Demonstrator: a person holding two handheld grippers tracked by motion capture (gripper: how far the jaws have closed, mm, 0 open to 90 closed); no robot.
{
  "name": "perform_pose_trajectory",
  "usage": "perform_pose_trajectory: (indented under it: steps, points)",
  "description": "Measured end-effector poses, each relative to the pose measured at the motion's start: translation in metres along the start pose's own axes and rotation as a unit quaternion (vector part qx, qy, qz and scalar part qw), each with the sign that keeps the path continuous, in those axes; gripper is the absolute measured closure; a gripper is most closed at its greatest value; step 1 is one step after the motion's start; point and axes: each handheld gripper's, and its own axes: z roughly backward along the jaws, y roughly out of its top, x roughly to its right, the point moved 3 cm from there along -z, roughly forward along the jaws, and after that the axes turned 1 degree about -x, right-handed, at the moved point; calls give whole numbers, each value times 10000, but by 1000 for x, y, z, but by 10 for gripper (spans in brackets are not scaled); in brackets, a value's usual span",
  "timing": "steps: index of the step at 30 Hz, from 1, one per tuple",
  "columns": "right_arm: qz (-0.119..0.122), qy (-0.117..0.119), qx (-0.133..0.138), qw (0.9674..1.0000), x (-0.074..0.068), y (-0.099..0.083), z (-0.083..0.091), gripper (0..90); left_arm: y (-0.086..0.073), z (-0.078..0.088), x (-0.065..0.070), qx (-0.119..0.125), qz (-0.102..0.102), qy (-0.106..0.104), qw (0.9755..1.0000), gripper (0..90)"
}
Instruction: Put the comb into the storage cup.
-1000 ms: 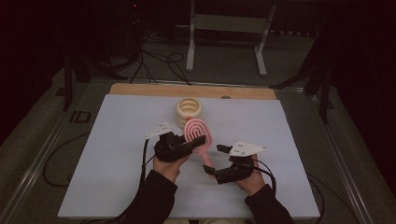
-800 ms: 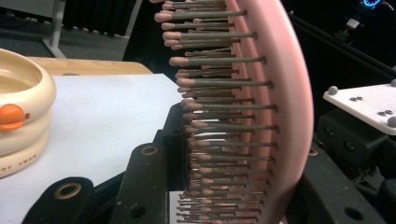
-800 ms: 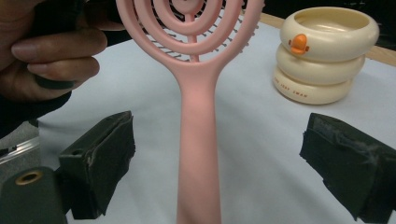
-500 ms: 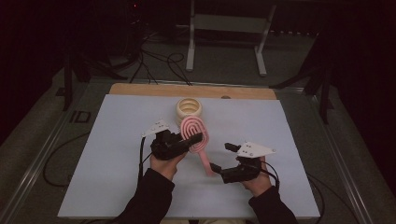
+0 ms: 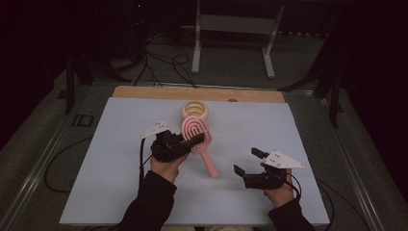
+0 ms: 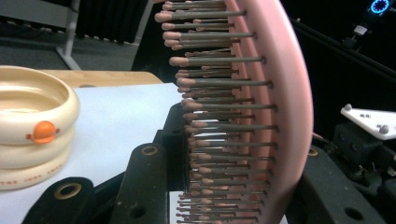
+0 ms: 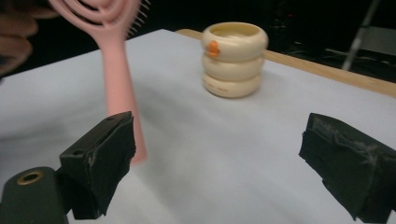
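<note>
- high view: a pink plastic hairbrush (image 5: pixel 197 136) with an oval, slotted head and a straight handle is held up off a white table sheet (image 5: pixel 120 144), its head clamped between the jaws of the left gripper (image 5: pixel 195 140), black with a pale plate on top. the head stands just in front of a cream, ribbed round container (image 5: pixel 195 110) made of stacked rings, and the handle slants down and away from that container toward the person's side.
- high view: the right gripper (image 5: pixel 246 162), also black with a pale three-cornered plate, sits well to the right of the hairbrush handle, farther from the cream container than the left one. its jaws are spread apart with nothing between them. both forearms in dark sleeves come in from the bottom edge.
- left gripper view: the hairbrush (image 6: pixel 261 107) stands edge-on between the black jaws, its rows of thin bristles with rounded pink tips pointing toward the cream container (image 6: pixel 32 126), which sits on the sheet at the far left with an orange button on its side. one jaw presses among the bristles, the other against the smooth pink back.
- right gripper view: the two black padded jaws stand wide apart over bare white sheet. the cream container (image 7: pixel 233 58) stands beyond them, orange button facing left. the hairbrush (image 7: pixel 116 79) hangs left of the container, its handle end just behind the left pad, not touching it as far as can be told.
</note>
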Motion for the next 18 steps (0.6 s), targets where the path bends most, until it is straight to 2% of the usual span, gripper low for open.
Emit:
perform_pose_trajectory:
  steps: [3,11,15,18]
  points:
    - [12,-139,-14,9999,2,-4,3,108,2,2,-1,-3,2,21,10000,648]
    - [-282,-357,216,9987,14,-21,15,104,11,11,-5,101,-13,135,9999,648]
    - [-204,-566,192,9980,17,-27,18,105,13,15,-7,102,-45,176,9998,648]
    - [-180,-628,161,9977,17,-31,19,105,15,18,-8,115,-53,212,9997,648]
